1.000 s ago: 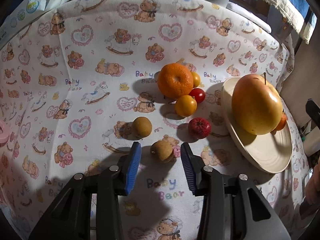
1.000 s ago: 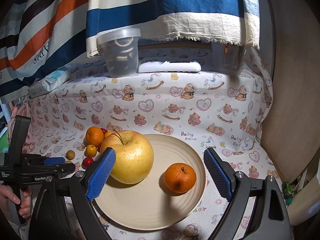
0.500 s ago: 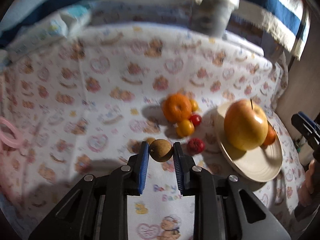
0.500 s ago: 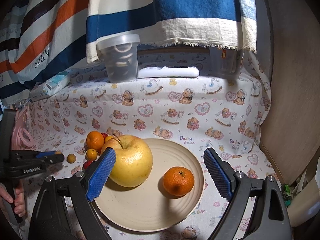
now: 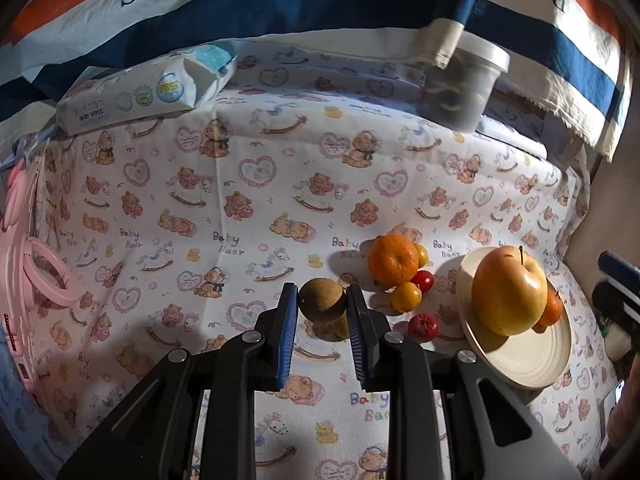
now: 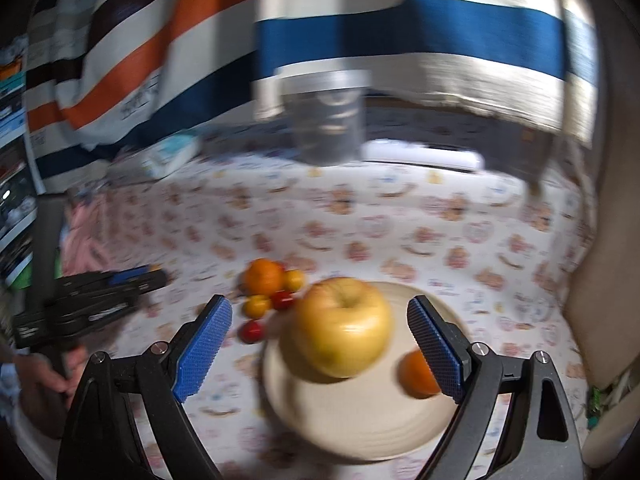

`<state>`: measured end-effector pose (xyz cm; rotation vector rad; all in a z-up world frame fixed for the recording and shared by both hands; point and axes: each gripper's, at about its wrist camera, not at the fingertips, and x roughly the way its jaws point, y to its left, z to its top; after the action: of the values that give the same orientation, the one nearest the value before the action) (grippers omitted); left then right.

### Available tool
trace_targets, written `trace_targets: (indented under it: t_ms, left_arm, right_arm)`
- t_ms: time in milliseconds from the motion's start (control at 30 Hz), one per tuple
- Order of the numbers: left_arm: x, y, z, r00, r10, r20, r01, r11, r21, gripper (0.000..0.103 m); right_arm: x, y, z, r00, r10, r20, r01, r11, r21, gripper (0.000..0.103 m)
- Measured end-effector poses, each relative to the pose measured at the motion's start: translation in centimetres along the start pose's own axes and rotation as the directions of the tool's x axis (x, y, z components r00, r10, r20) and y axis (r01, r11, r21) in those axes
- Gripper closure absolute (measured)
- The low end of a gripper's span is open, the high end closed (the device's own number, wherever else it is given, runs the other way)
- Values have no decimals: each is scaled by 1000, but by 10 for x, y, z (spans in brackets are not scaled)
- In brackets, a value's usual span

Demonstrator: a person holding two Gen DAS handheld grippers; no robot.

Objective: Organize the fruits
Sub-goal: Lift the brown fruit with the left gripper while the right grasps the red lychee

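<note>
My left gripper [image 5: 322,308] is shut on a small round brown fruit [image 5: 321,306] and holds it above the cloth; a second brown fruit [image 5: 340,329] lies just beneath. To the right lie an orange [image 5: 393,259], two yellow cherry tomatoes [image 5: 406,297], a red one [image 5: 423,280] and a small red fruit [image 5: 423,327]. A cream plate [image 5: 520,356] holds a big yellow apple [image 5: 508,291] and a mandarin [image 5: 551,310]. My right gripper [image 6: 320,344] is open over the plate [image 6: 360,416], its jaws either side of the apple [image 6: 340,326]; the mandarin [image 6: 418,372] sits by the right finger.
A baby-wipes pack [image 5: 148,92] and a lidded plastic tub [image 5: 464,84] stand at the back under a striped hanging cloth. Pink plastic rings [image 5: 36,276] lie at the left edge. The left gripper shows in the right wrist view [image 6: 100,296].
My left gripper closed on the brown fruit and lifted it off the cloth. My right gripper shifted left over the plate; its view is blurred.
</note>
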<state>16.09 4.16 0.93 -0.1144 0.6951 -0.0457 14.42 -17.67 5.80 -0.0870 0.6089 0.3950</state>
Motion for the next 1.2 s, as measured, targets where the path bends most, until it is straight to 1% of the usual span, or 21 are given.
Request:
trace_targets:
  t_ms: [133,300,367,500,567,633,700,733,800,900,1033,1200]
  left_arm:
    - [-1,8,1,1000,-11,4,11,999,-32,80]
    - [-5,13,2,1000,-8,17,8,998,-56,80]
    - [-6,16,3,1000,-1,22,2,998,-64,80]
    - [-4,21,4,1000,-2,11,3,997,-83,80]
    - [-4,22,4,1000,-2,10,3,996,-89,80]
    - [-4,23,3,1000,-1,7,2,996,-91,80]
    - [-2,24,3,1000,3,2,-3,996,-92,80]
    - [-2,24,3,1000,2,-1,-3,996,-92,80]
    - [-1,23,3,1000,5,-5,-5,996,-88,80]
    - [0,23,2,1000,13,-7,-13,996,-83,80]
    - [2,24,3,1000,15,-13,-16,996,-86,80]
    - [2,25,3,1000,19,-13,-20,996,-85,80]
  right_arm:
    - [15,29,5,998,43,-51,-45,998,-45,12]
    - [44,53,3,993,33,-112,-43,995,-87,13]
    - [58,56,2,989,39,-145,-52,995,-83,19]
    - [81,59,-1,978,39,-204,-56,995,-78,23]
    - [89,61,-3,973,36,-228,-57,995,-86,28]
    - [99,64,-5,965,25,-261,-51,994,-95,28]
    - [108,68,-7,955,16,-296,-49,993,-105,32]
    - [114,70,-8,948,10,-318,-48,993,-112,36]
    - [121,74,-9,941,-1,-339,-42,992,-120,38]
    - [130,76,-11,934,-20,-356,-28,991,-129,41]
    - [140,74,-13,922,-24,-386,-22,993,-115,52]
    - [147,74,-17,921,-71,-384,15,989,-147,56]
